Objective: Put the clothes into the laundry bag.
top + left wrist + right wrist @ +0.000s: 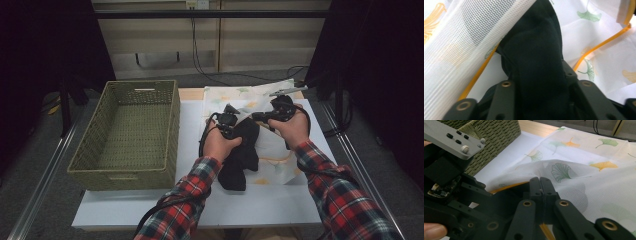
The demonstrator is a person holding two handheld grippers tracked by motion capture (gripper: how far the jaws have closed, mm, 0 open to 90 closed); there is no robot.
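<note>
Our left gripper has the black garment between its jaws; our right gripper pinches the mesh bag's edge on the table.

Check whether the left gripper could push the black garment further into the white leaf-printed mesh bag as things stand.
Probably yes: the right gripper holds the white leaf-printed mesh bag open, and the black garment between the left gripper's jaws already enters it.

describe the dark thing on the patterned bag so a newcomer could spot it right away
Start from the olive woven basket on the left of the white table. To its right lies a white mesh laundry bag printed with ginkgo leaves and edged in orange. The black garment lies at its opening: it is the lone dark, plain, limp cloth on the table.
</note>
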